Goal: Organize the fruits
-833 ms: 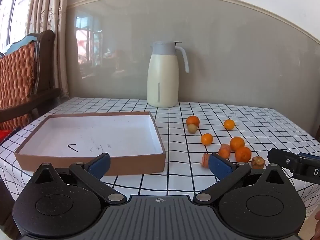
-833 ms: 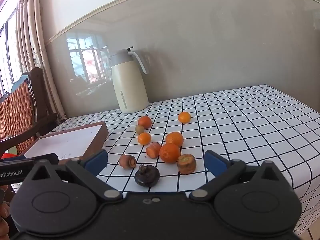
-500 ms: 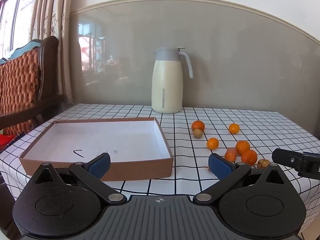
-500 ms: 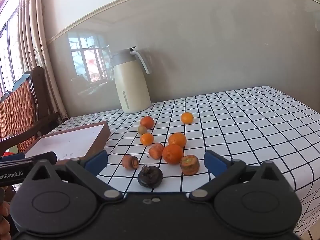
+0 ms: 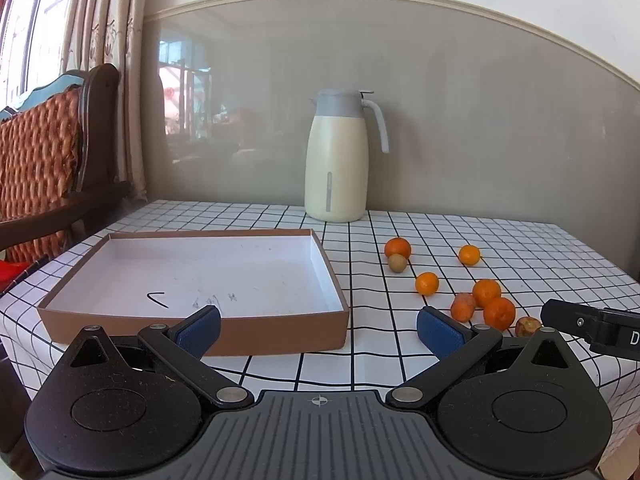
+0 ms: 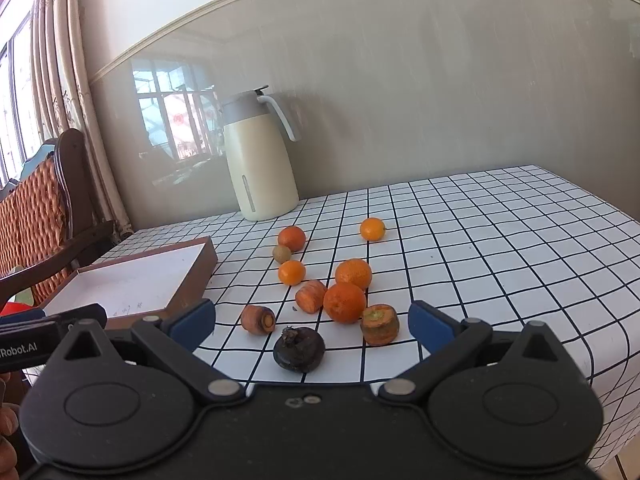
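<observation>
A shallow brown box (image 5: pixel 192 336) with a white empty inside sits on the checked table; it also shows in the right wrist view (image 6: pixel 132 280). Right of it lie several oranges (image 6: pixel 344 302), a small brown fruit (image 6: pixel 281 253), three carrot pieces (image 6: pixel 380 324) and a dark mangosteen (image 6: pixel 299 349). The oranges also show in the left wrist view (image 5: pixel 499 312). My left gripper (image 5: pixel 318 326) is open and empty, in front of the box's right end. My right gripper (image 6: pixel 310 322) is open and empty, just short of the mangosteen.
A cream thermos jug (image 5: pixel 337 156) stands at the back against the wall. A wooden chair with an orange cushion (image 5: pixel 36 168) stands left of the table. The table's front edge is near both grippers. The right gripper's finger (image 5: pixel 592 326) shows at the left view's right edge.
The left gripper has tilted up and drawn back a little, so the box and fruit sit lower in its view. The right gripper has barely moved. Both stay open.
</observation>
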The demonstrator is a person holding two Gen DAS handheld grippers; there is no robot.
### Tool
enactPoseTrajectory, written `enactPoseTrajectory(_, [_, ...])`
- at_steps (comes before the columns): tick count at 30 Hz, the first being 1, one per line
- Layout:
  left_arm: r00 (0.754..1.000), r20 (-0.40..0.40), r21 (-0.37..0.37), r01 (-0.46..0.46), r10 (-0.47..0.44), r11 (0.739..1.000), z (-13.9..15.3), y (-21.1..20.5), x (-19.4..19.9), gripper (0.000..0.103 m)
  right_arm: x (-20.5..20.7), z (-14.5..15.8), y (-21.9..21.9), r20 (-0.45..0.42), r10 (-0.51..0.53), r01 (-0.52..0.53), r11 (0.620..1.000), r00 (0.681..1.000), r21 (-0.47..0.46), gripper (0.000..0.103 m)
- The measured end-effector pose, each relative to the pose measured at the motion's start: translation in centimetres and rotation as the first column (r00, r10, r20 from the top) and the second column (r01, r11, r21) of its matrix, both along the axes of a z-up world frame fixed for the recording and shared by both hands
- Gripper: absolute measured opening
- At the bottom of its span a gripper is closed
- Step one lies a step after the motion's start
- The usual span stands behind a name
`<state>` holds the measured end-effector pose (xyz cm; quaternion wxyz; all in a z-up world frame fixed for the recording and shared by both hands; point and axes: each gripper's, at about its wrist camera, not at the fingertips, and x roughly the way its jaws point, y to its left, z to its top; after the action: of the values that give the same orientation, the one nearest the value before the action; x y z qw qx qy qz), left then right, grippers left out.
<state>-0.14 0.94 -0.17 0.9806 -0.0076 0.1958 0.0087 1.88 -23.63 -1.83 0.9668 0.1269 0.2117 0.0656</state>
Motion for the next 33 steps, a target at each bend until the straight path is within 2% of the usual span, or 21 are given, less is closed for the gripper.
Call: enactPoseTrajectory(33, [1.000, -0.009, -0.002, 0.003, -0.003, 1.000, -0.34, -0.03, 0.11, 0.103, 0.25, -0.28, 0.65, -0.011, 0.017, -0.018, 0.999, 1.000, -0.033, 0.097])
